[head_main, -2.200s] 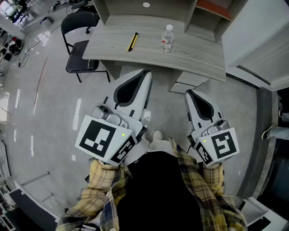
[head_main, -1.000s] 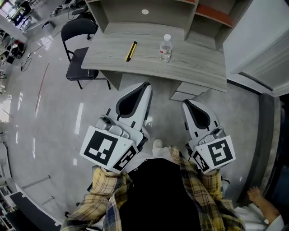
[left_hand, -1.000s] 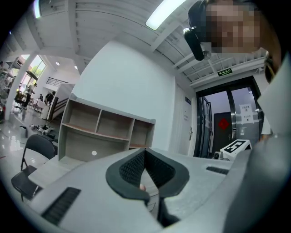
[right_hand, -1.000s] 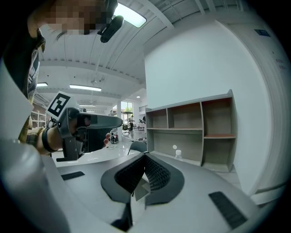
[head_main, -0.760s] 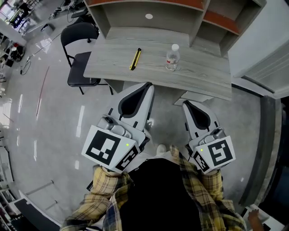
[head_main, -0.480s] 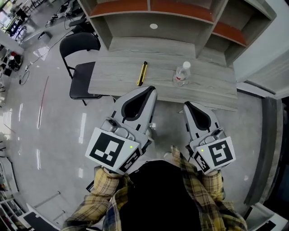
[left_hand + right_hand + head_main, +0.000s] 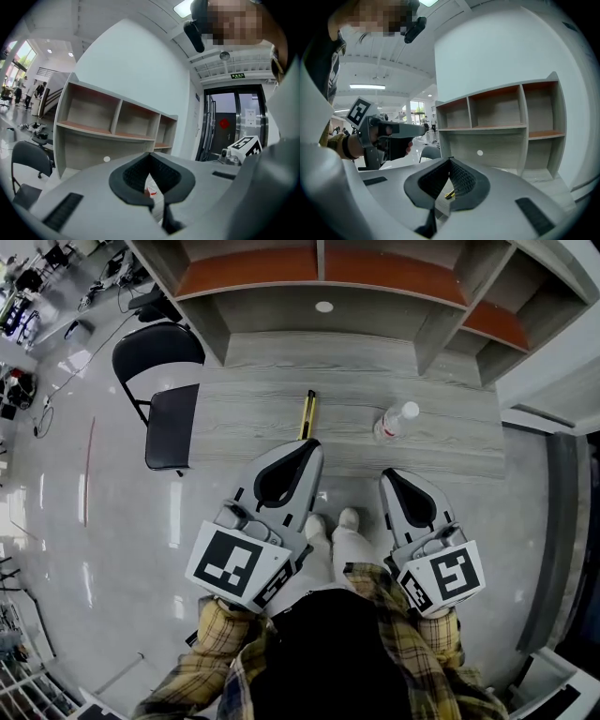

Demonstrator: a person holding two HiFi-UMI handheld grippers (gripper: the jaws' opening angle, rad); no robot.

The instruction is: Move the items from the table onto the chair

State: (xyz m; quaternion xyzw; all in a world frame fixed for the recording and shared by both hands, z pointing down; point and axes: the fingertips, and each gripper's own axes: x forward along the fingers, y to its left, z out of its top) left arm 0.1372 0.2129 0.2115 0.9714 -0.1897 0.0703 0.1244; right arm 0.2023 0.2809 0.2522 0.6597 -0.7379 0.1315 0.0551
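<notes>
Cutter (image 7: 307,415) lies on table (image 7: 244,418) just beyond left claw (image 7: 312,442).

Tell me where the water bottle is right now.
In the head view the water bottle sits on the right part of the table, right of the yellow knife and just beyond the right hand-held gripper.

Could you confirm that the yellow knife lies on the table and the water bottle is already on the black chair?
Not quite: the head view shows the water bottle on the table too, right of the yellow knife, not on the black chair.
</notes>
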